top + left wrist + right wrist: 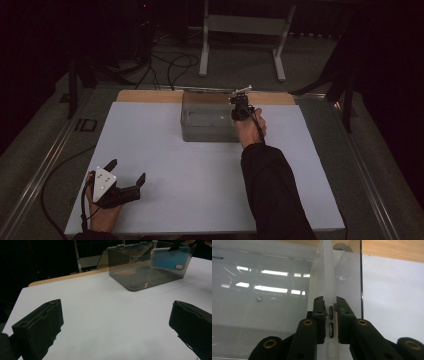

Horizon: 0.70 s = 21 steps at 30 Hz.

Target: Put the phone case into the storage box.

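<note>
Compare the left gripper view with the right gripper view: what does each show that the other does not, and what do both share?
Left gripper view alone: the left gripper, jaws wide apart over the white table top, and the phone case's blue back with its camera cut-out, seen through the box wall.

Right gripper view alone: the right gripper shut on the case's pale edge, its side-button slots between the jaws.

Both: the clear plastic box with the case held inside it, the white table top and the wooden strip behind.
</note>
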Motion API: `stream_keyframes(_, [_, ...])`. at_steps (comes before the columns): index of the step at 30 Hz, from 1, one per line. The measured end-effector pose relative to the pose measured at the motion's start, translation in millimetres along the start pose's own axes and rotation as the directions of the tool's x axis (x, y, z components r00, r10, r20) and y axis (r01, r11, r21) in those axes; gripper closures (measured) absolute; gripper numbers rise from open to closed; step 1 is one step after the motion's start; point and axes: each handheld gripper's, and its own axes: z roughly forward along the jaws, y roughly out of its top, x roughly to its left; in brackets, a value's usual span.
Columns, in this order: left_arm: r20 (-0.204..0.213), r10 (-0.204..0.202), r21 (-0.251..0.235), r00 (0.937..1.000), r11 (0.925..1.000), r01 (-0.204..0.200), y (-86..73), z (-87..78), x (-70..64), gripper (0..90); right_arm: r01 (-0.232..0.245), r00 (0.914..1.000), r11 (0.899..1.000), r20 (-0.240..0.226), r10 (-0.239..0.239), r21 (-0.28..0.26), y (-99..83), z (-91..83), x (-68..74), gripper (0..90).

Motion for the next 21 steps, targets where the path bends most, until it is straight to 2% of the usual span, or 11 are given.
stream_keyframes(11, [-0.001,0.002,0.002,1.0000,1.0000,-0.002,-0.1,-0.2,-0.3,0.3,0.006,1.0000,1.000,-0.003,-0.006,0.011,-0.1,-1.3,-0.1,79.7])
stream_keyframes(21, [-0.001,0.003,0.002,1.0000,1.0000,-0.003,0.0,-0.2,-0.4,0.3,0.016,0.9998,1.000,0.010,-0.016,-0.006,-0.4,-3.8,1.2,79.7])
